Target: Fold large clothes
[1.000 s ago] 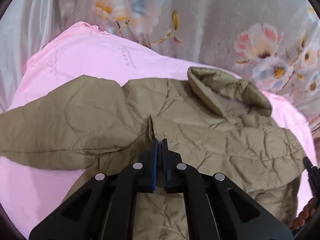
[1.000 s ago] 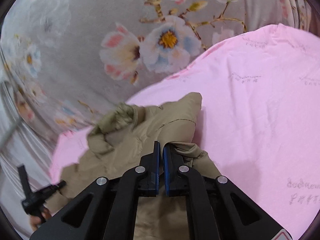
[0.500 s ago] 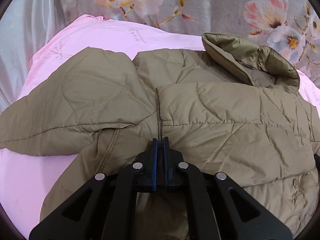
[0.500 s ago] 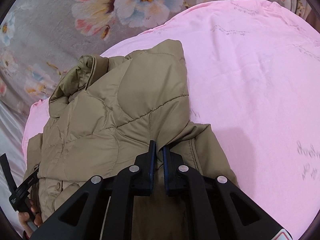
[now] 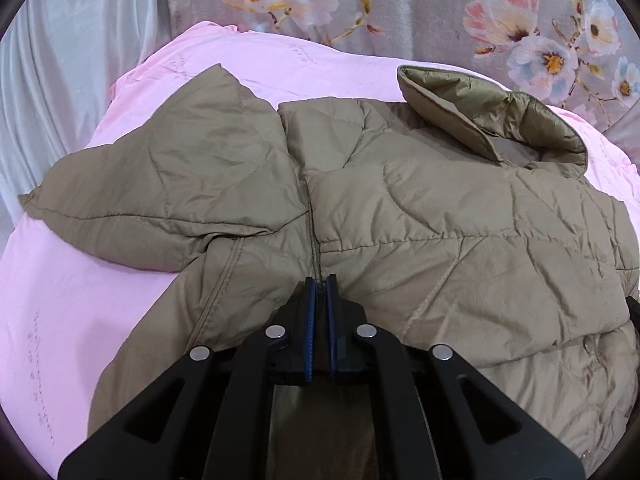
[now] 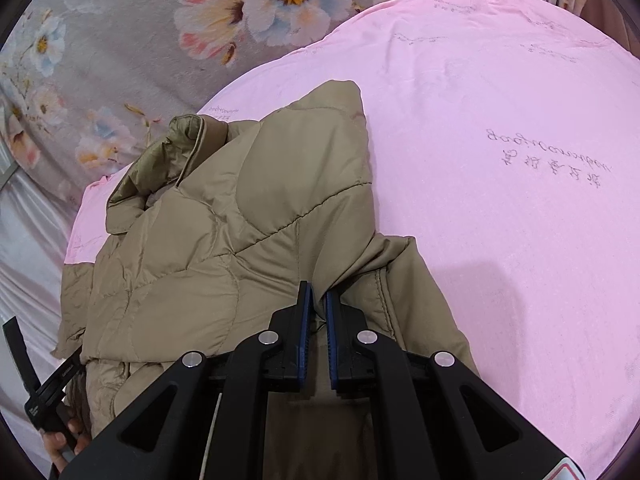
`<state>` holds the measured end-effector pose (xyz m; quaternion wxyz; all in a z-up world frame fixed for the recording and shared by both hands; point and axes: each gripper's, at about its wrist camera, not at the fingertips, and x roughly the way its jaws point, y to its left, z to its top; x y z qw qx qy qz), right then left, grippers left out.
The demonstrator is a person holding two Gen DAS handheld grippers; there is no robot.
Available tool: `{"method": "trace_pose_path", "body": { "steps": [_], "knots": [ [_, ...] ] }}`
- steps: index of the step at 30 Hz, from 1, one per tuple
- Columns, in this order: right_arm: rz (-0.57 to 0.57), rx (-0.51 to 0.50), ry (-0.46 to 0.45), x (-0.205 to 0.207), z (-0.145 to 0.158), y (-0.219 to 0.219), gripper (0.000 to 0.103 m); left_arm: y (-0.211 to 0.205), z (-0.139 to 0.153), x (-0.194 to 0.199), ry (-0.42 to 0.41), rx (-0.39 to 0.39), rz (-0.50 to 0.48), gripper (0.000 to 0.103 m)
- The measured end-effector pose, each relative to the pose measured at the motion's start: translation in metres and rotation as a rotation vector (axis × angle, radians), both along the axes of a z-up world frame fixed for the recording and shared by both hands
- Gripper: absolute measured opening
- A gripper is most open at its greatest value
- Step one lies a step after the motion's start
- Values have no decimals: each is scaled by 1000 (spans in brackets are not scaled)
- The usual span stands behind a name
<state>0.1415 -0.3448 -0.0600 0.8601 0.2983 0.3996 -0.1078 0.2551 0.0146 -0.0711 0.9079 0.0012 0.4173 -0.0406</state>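
Observation:
An olive quilted jacket lies on a pink sheet, collar at the far right, one sleeve spread to the left. My left gripper is shut on the jacket's seam near the armpit. In the right wrist view the same jacket shows its collar at left and the other sleeve folded over the body. My right gripper pinches a fold of the jacket; its jaws are opening, with cloth still between the pads.
A grey floral blanket lies beyond the pink sheet, and silvery satin fabric hangs at far left. The left gripper's handle and a hand show at the lower left of the right wrist view.
Both grippers have moved forward and down with the jacket, which now lies lower and flatter over the pink sheet. The collar and sleeves look nearer and larger.

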Motion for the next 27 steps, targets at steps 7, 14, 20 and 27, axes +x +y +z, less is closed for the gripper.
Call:
{"method": "trace_pose_path", "body": {
  "steps": [7, 14, 20, 27],
  "knots": [
    [25, -261, -46, -14, 91, 14, 26, 22, 76, -23, -76, -34, -8, 47],
    [170, -241, -69, 65, 103, 66, 29, -49, 82, 36, -51, -23, -64, 57],
    [241, -253, 73, 86, 29, 101, 29, -73, 10, 35, 1, 38, -77, 60],
    [233, -300, 42, 71, 22, 107, 29, -78, 2, 23, -22, 97, -79, 60]
  ]
}}
